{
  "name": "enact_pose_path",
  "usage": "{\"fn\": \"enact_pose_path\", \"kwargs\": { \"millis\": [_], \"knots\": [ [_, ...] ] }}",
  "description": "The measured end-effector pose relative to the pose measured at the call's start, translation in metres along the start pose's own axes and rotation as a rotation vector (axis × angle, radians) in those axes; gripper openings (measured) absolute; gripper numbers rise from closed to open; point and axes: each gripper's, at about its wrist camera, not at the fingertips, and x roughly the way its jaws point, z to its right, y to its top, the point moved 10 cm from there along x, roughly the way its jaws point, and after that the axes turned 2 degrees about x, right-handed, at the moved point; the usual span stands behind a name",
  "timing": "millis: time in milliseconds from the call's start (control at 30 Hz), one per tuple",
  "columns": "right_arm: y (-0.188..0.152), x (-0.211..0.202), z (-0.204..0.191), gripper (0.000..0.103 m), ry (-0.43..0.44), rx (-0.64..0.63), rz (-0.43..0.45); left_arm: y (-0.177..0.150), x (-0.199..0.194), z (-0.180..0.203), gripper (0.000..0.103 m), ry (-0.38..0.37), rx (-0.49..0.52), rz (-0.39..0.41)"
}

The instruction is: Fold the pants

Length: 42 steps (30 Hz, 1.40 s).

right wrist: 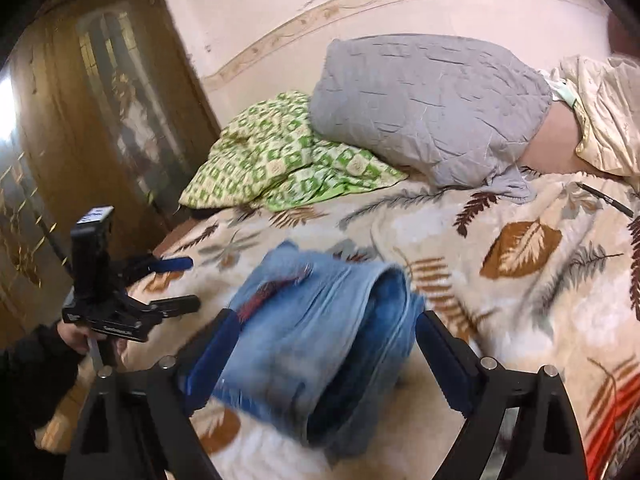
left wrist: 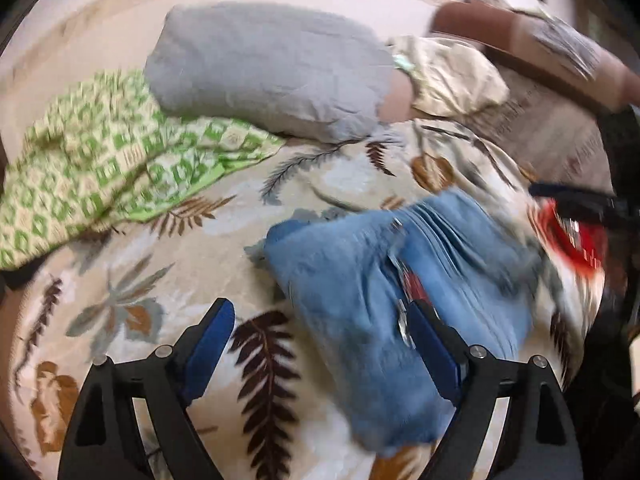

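My left gripper point(left wrist: 320, 344) is spread wide and grips nothing; its 2 blue pads hover above the leaf-print blanket point(left wrist: 132, 280), the right-hand pad at the edge of the folded blue jeans point(left wrist: 360, 300). My right gripper point(right wrist: 324, 356) is also released, its jaws parted on either side of the jeans point(right wrist: 320, 340) without pinching them, as far as the motion blur lets me judge. The jeans lie in a thick folded bundle on the blanket point(right wrist: 520, 280), layered edges facing the right camera, a bit of red showing at the fold. From the right wrist view I see my left gripper point(right wrist: 188, 284) off to the left of the jeans, fingers apart, held in my hand point(right wrist: 76, 336). At the far side of the bed, a grey pillow point(left wrist: 272, 72) rests partly on a green-and-white checked cloth point(left wrist: 100, 164), with a cream pillow point(left wrist: 452, 76) just beside it. A wooden door point(right wrist: 60, 152) stands to the left.
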Motion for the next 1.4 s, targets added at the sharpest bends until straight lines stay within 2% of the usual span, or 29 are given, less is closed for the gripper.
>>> {"fn": "enact_pose_path", "kwargs": {
  "millis": [200, 300, 367, 400, 433, 500, 533, 700, 767, 933, 1133, 1200, 1267, 1333, 1367, 1400],
  "knots": [
    [0.018, 0.053, 0.023, 0.089, 0.014, 0.17, -0.124, 0.021, 0.053, -0.023, 0.088, -0.073, -0.165, -0.085],
    [0.019, 0.079, 0.033, 0.076, 0.053, 0.255, -0.181, 0.025, 0.081, -0.028, 0.088, -0.119, -0.24, -0.141],
    [0.016, 0.096, 0.038, 0.062, 0.071, 0.295, -0.225, 0.023, 0.094, -0.025, 0.086, -0.179, -0.285, -0.181],
    [0.013, 0.103, 0.04, 0.046, 0.075, 0.305, -0.244, 0.022, 0.098, -0.023, 0.081, -0.207, -0.297, -0.193],
    [0.009, 0.108, 0.041, 0.025, 0.084, 0.309, -0.262, 0.021, 0.101, -0.022, 0.074, -0.213, -0.294, -0.199],
    [-0.001, 0.117, 0.04, 0.01, 0.086, 0.286, -0.298, 0.016, 0.104, -0.018, 0.07, -0.189, -0.246, -0.209],
    [-0.006, 0.12, 0.041, 0.008, 0.072, 0.271, -0.303, 0.015, 0.104, -0.016, 0.069, -0.182, -0.227, -0.205],
    [-0.036, 0.126, 0.065, 0.007, -0.05, 0.223, -0.333, 0.006, 0.112, -0.017, 0.067, -0.133, -0.156, -0.199],
    [-0.041, 0.126, 0.066, 0.007, -0.04, 0.233, -0.317, 0.004, 0.115, -0.02, 0.068, -0.137, -0.177, -0.193],
    [-0.036, 0.124, 0.059, 0.007, -0.117, 0.123, -0.294, 0.004, 0.113, -0.02, 0.068, -0.118, -0.156, -0.194],
    [-0.037, 0.121, 0.059, 0.007, -0.136, 0.107, -0.277, 0.004, 0.115, -0.02, 0.069, -0.097, -0.156, -0.194],
    [-0.034, 0.119, 0.056, 0.008, -0.139, 0.098, -0.268, 0.006, 0.113, -0.021, 0.074, -0.084, -0.151, -0.18],
    [-0.028, 0.116, 0.052, 0.01, -0.142, 0.096, -0.243, 0.007, 0.108, -0.024, 0.09, -0.038, -0.148, -0.154],
    [-0.022, 0.106, 0.049, 0.016, -0.16, 0.087, -0.224, 0.007, 0.099, -0.027, 0.099, 0.012, -0.151, -0.133],
    [-0.019, 0.099, 0.047, 0.021, -0.187, 0.067, -0.215, 0.007, 0.093, -0.026, 0.099, 0.025, -0.152, -0.123],
    [-0.017, 0.094, 0.045, 0.042, -0.208, 0.051, -0.207, 0.006, 0.088, -0.026, 0.1, 0.032, -0.152, -0.117]
  ]
}}
